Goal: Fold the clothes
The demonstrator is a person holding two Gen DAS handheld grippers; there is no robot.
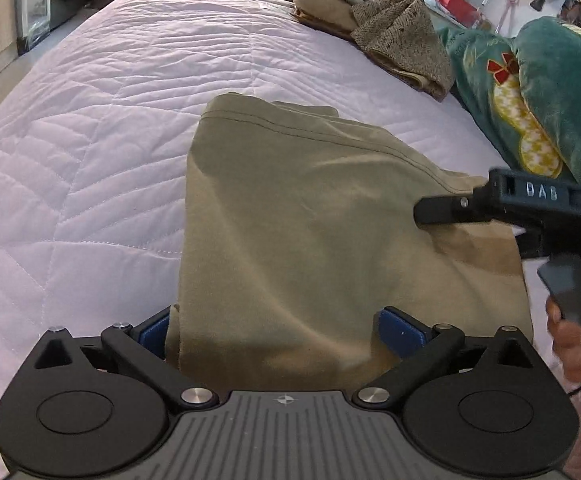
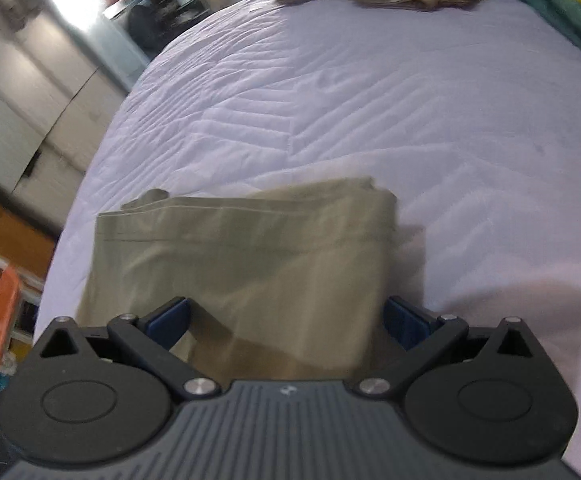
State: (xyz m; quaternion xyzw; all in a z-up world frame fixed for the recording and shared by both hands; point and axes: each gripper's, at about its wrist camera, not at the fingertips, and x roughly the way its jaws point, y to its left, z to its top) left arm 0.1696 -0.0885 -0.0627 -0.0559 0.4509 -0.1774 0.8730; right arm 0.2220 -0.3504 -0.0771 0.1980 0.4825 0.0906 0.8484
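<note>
Soft daylight, fisheye-bent edges; right wrist view motion-blurred, with window glare upper left.

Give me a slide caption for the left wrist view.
Left claw open around a folded khaki garment on a lilac quilted bed, right claw alongside.

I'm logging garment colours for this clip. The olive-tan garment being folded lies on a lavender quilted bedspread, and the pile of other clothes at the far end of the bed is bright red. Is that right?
Not quite. The pile of other clothes is brown and tan, not bright red, as the left wrist view shows. The rest holds: the olive-tan garment lies on the lavender quilted bedspread.
</note>
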